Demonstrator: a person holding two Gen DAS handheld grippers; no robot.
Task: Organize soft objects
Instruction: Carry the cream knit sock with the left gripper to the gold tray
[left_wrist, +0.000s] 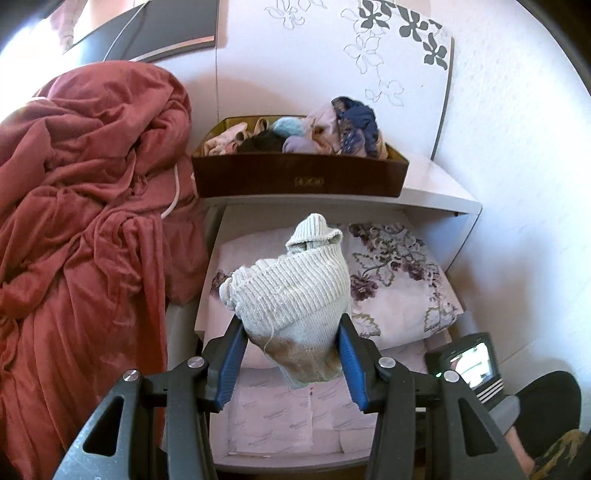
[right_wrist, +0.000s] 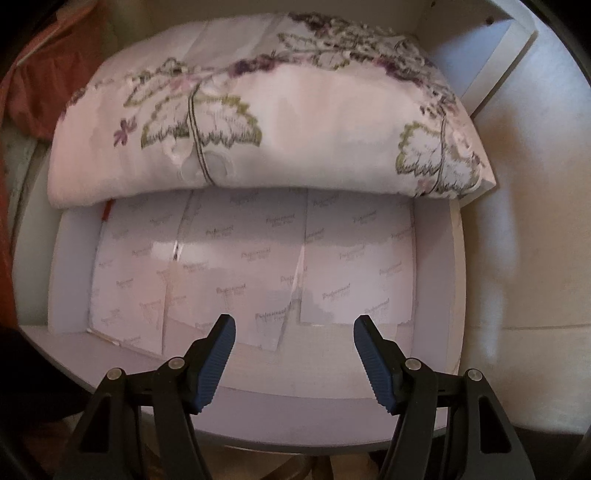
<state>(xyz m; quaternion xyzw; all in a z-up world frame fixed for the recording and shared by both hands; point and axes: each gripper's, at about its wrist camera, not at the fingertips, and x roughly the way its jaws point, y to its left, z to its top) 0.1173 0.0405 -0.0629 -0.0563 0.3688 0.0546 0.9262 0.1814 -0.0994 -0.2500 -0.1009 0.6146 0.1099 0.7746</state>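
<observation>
My left gripper is shut on a rolled pale grey knit sock bundle and holds it in the air above the open white drawer. A folded floral bedding bundle lies at the back of the drawer. A brown box full of rolled socks and soft items stands on the cabinet top behind. My right gripper is open and empty, low over the drawer's front, above the printed liner paper. The floral bundle lies beyond it.
A large red-brown robe or blanket hangs in a heap at the left of the drawer. White patterned wall panel stands behind the box. The right gripper's body with its small screen shows at lower right. The drawer's front rim is near.
</observation>
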